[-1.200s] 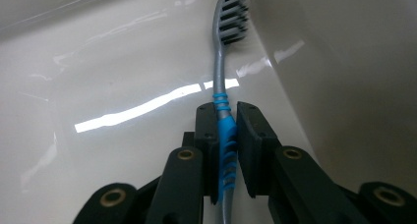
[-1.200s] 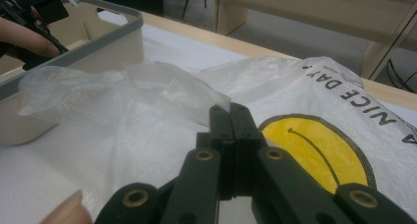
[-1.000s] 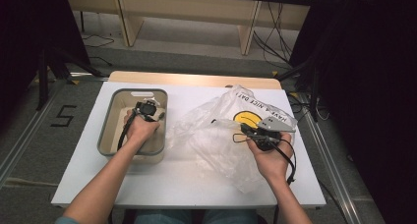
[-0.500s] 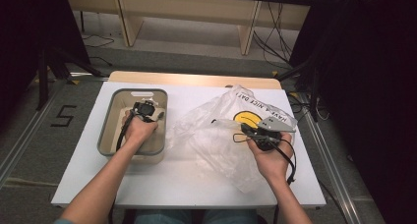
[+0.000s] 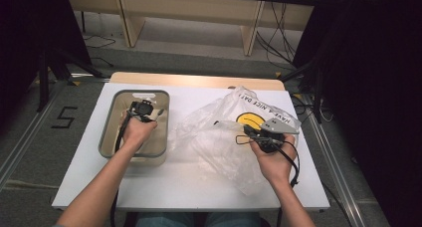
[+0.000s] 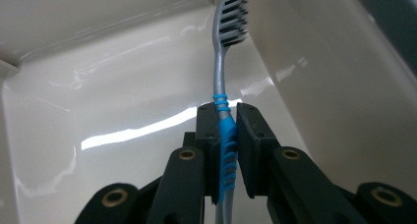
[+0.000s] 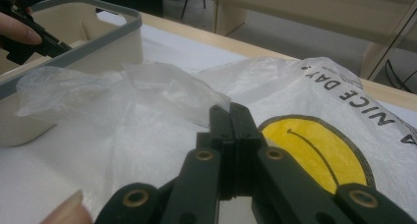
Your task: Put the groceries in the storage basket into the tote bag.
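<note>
A toothbrush [image 6: 223, 62] with a grey neck, blue ribbed grip and dark bristles stands between the jaws of my left gripper [image 6: 226, 121], which is shut on its handle. The brush head points toward a corner of the beige bin [image 6: 123, 76]. In the high view the left gripper [image 5: 144, 110] sits inside the bin [image 5: 107, 137] at the table's left. My right gripper [image 7: 229, 111] has its jaws pressed together on a thin fold of the clear plastic bag [image 7: 305, 145] with a yellow smiley. From above, the right gripper [image 5: 244, 137] lies on the crumpled bag [image 5: 214, 142].
The grey-rimmed bin [image 7: 98, 42] stands just left of the bag on the white table [image 5: 199, 187]. A wooden strip [image 5: 194, 80] borders the far edge. Cables trail from both grippers toward the near edge.
</note>
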Demonstrator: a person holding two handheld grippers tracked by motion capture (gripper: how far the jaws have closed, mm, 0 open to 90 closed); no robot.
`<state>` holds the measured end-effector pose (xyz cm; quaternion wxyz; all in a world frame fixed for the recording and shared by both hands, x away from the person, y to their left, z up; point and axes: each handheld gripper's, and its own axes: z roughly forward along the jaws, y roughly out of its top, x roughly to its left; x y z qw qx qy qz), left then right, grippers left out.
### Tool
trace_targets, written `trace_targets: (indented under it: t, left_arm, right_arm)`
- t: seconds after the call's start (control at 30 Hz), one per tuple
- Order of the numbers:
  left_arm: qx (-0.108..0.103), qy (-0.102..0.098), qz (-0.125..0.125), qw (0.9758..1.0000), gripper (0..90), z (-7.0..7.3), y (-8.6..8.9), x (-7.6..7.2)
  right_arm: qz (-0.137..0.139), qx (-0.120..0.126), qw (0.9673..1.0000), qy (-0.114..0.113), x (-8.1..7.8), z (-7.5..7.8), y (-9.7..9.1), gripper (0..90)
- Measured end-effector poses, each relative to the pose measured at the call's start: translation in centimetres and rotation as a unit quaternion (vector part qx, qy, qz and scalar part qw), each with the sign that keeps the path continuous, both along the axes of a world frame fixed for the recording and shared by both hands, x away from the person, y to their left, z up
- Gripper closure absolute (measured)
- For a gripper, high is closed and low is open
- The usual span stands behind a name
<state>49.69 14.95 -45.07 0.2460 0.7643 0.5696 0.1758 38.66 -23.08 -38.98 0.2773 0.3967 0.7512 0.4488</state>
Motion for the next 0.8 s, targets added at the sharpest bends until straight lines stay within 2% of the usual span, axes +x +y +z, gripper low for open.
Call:
trace_targets:
  t: [0.8]
  left_arm:
    - [-0.023, -0.044, -0.002, 0.9988, 79.9, 2.0, 0.3, -1.3]
  right_arm:
    - [-0.002, -0.001, 1.0000, -0.001, 0.0, 0.0, 0.0, 90.0]
